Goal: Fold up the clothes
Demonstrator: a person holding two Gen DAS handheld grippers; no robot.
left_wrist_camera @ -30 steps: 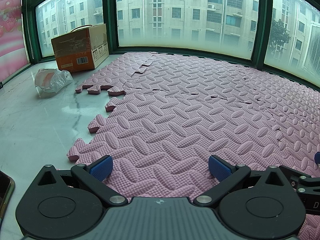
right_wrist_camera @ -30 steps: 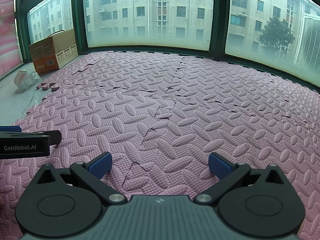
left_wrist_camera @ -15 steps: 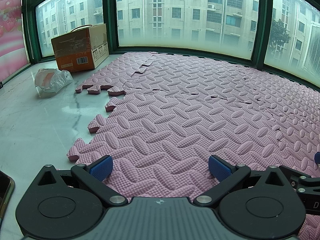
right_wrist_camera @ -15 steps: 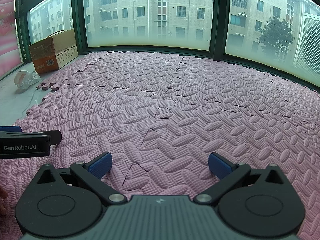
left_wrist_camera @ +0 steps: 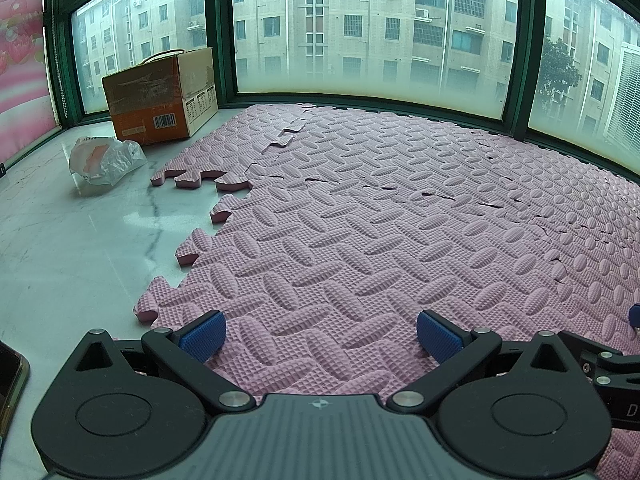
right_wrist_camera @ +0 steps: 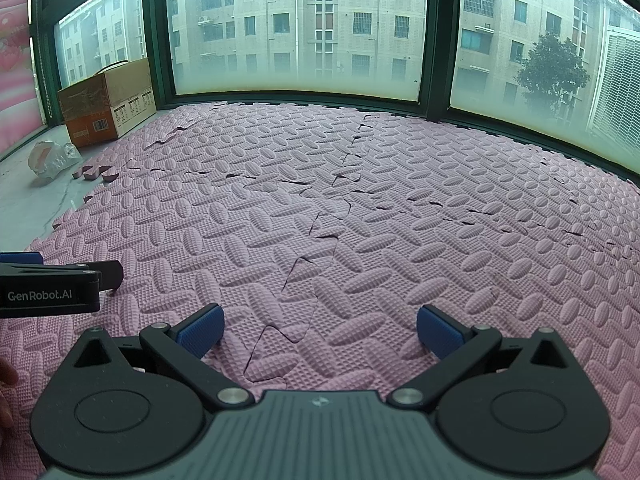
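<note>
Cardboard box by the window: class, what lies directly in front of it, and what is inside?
A crumpled plastic bag lies before the cardboard box on the marble floor. Its contents stay hidden; the box is closed.

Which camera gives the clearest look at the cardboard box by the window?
The left wrist view: the cardboard box sits nearer and larger there, with its barcode, handle and two sides readable. The right wrist view shows the same box smaller, at the far left edge, with less detail.
</note>
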